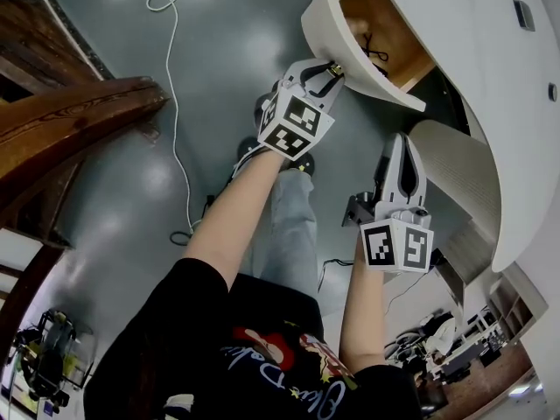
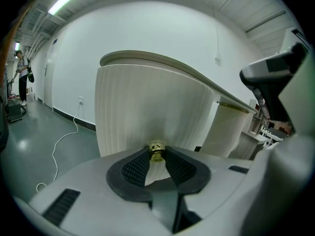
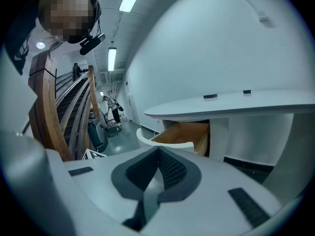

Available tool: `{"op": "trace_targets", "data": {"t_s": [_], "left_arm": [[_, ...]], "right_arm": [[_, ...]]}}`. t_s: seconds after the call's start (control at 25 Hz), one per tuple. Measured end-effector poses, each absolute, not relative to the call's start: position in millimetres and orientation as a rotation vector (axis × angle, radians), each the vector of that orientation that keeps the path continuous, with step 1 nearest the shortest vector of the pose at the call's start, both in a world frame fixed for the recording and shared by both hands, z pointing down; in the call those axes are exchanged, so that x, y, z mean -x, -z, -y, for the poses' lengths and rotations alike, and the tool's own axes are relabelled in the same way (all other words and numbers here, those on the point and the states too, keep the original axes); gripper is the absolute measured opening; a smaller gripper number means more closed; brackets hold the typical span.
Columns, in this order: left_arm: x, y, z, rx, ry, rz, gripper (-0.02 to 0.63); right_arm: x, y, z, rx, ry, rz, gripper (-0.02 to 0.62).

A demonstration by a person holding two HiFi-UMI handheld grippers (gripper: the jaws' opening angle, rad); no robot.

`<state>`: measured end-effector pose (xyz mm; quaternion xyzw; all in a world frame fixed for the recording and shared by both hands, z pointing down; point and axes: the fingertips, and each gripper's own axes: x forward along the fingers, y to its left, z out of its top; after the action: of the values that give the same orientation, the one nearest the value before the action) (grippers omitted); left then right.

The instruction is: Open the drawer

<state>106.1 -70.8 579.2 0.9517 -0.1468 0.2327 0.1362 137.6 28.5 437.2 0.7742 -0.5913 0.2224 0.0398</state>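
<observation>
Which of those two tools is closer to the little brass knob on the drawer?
Left. The left tool grips the brass knob itself; the right tool is held back from the drawer, shut and empty.

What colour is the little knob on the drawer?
The knob is shiny gold; the left gripper view shows it best.

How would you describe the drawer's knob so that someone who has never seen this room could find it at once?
Find the curved white desk, then its open drawer with the wooden inside. On the drawer's ribbed white front sits the knob, held in the jaws of the left gripper: small, round and brass, the only gold thing there.
</observation>
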Motion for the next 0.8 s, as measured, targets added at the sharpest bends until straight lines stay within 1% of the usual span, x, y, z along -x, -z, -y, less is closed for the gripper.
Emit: {"op": "trace_targets", "data": {"t_s": [0.8], "left_arm": [[-65, -586, 53, -2.728, -0.699, 0.459, 0.098]], "right_arm": [[-114, -434, -26, -2.244, -0.663, 1.938, 0.000]]}}
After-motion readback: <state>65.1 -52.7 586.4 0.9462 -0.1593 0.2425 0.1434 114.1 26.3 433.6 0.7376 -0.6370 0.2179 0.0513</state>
